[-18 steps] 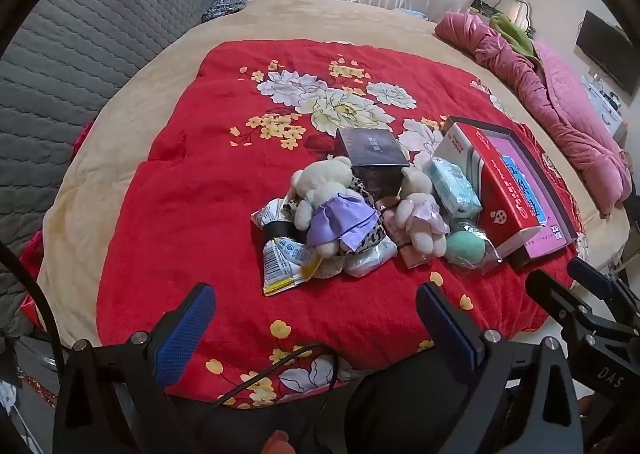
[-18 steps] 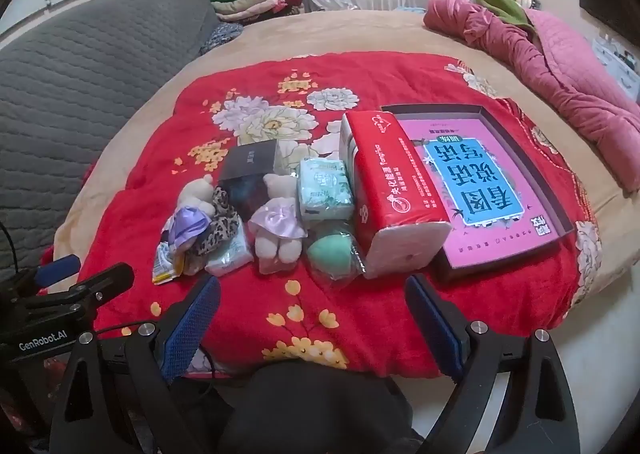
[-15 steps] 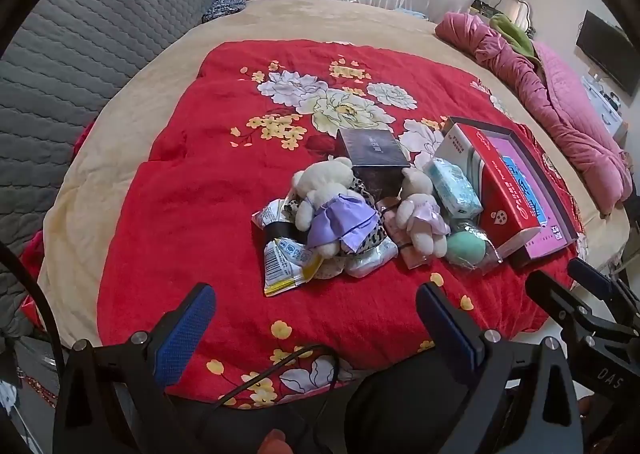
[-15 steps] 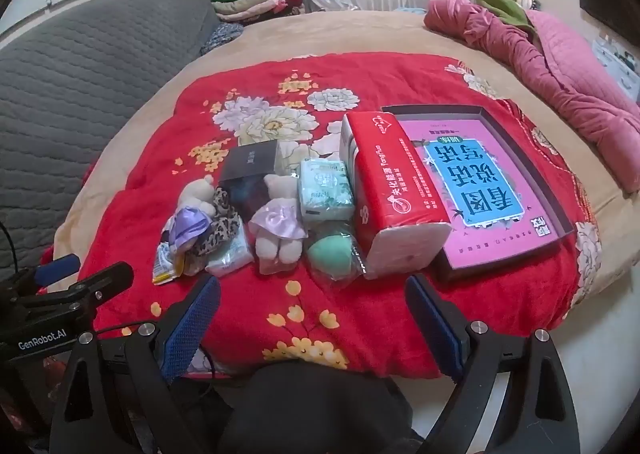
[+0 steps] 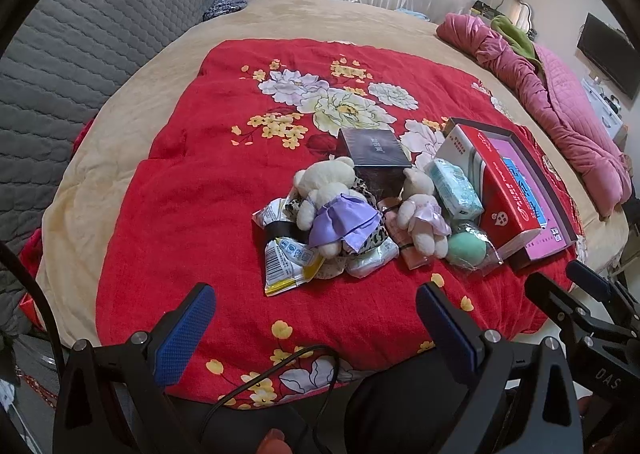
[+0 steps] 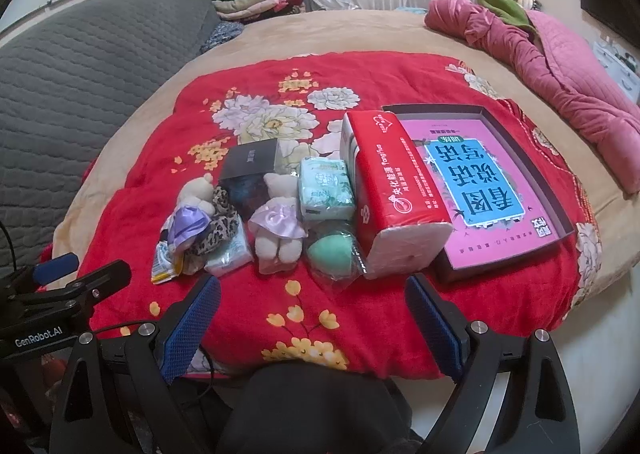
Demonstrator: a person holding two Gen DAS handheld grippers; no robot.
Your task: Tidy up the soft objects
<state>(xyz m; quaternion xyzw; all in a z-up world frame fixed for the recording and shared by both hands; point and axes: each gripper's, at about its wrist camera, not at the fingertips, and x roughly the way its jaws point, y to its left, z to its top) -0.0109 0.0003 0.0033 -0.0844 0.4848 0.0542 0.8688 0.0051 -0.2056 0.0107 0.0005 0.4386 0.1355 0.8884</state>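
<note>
Left gripper: fingers spread wide, holding nothing, hanging over the near edge of the red floral blanket. Right gripper: likewise wide apart and empty.

Soft pile lies ahead of both pairs of fingers. Bear in purple dress sits beyond the left gripper's gap, atop a leopard-print cloth. Smaller bear in pink dress lies straight ahead of the right gripper, green sponge just beside it, red tissue pack toward its right finger.
</note>
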